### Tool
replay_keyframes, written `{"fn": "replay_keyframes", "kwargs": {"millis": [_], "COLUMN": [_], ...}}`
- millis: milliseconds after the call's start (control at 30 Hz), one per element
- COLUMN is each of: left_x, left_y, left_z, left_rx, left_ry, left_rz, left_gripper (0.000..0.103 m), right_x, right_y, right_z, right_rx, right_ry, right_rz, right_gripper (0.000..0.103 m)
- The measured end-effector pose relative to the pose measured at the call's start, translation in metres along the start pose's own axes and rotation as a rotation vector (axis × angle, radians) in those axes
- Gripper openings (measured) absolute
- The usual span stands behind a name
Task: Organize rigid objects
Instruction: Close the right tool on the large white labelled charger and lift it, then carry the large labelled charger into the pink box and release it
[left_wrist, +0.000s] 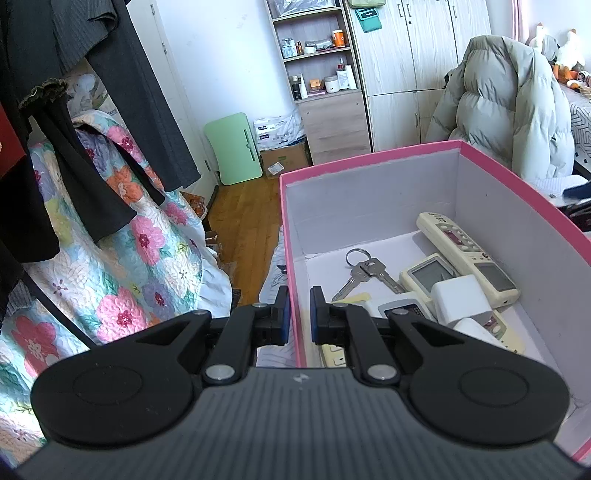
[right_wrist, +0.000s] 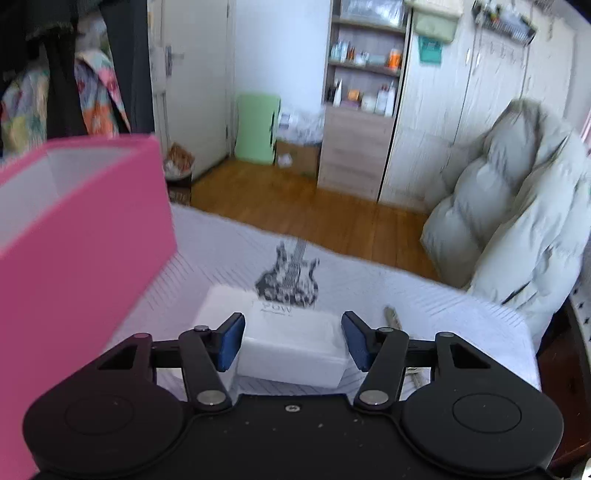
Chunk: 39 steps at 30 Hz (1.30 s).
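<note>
The right gripper (right_wrist: 293, 341) is wide open around the white box (right_wrist: 291, 343) (its long side runs across the jaws), near the bed sheet's (right_wrist: 461, 317) front edge. The left gripper (left_wrist: 300, 317) pinches the pink box's (left_wrist: 369, 162) left wall.

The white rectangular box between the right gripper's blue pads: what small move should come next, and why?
Probably close the right gripper on the white rectangular box. Its blue pads stand open on either side of the box, which lies on the white guitar-print cloth, outside the pink cardboard box.
</note>
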<state>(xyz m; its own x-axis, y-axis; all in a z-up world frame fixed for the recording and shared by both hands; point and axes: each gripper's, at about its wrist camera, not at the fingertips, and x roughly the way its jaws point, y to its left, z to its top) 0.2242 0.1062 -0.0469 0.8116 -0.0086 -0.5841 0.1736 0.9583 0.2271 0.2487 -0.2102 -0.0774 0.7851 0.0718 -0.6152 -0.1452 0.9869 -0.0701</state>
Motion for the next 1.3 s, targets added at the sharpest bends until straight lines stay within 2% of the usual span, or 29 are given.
{"fn": "replay_keyframes", "kwargs": {"millis": [200,333,467,600,800,933,1100,1200,1300], "left_x": [0.001,0.001,0.0,0.0,0.0,0.0,0.0,0.0,-0.001], "left_y": [0.0,0.001,0.001,-0.001,-0.004,-0.003,-0.001,-0.002,0.0], "left_z": [0.0,0.0,-0.001,0.0,0.0,0.0,0.0,-0.001,-0.001], "left_rx": [-0.002,-0.004,-0.008,0.004,0.009,0.006,0.0,0.005,-0.018], "left_ry": [-0.001,-0.002,-0.003,-0.004,-0.002,-0.003,-0.007,-0.009,-0.013], "left_rz": [0.002,0.001,0.003,0.012,0.007,0.004,-0.004,0.002,-0.013], "left_gripper": [0.008,0.008,0.008,0.008,0.008,0.008,0.008,0.008,0.008], "right_x": [-0.051,-0.085,-0.116,-0.127,-0.108,-0.091,-0.072,-0.073,-0.087], "right_y": [0.014,0.029,0.05,0.076,0.127,0.145,0.155,0.16,0.142], "right_z": [0.001,0.013,0.03,0.042,0.029,0.019,0.024,0.025,0.031], "right_rx": [0.015,0.009,-0.035,-0.065,-0.26,-0.308,-0.363,-0.388,-0.29], "right_ry": [-0.104,-0.171,-0.234,-0.23,-0.156,-0.07,0.048,0.012,-0.063], "right_rz": [0.04,0.072,0.185,0.328,0.445,0.408,0.26,0.23,0.224], "right_gripper": [0.063,0.063,0.063,0.063,0.063,0.063,0.062,0.065,0.066]}}
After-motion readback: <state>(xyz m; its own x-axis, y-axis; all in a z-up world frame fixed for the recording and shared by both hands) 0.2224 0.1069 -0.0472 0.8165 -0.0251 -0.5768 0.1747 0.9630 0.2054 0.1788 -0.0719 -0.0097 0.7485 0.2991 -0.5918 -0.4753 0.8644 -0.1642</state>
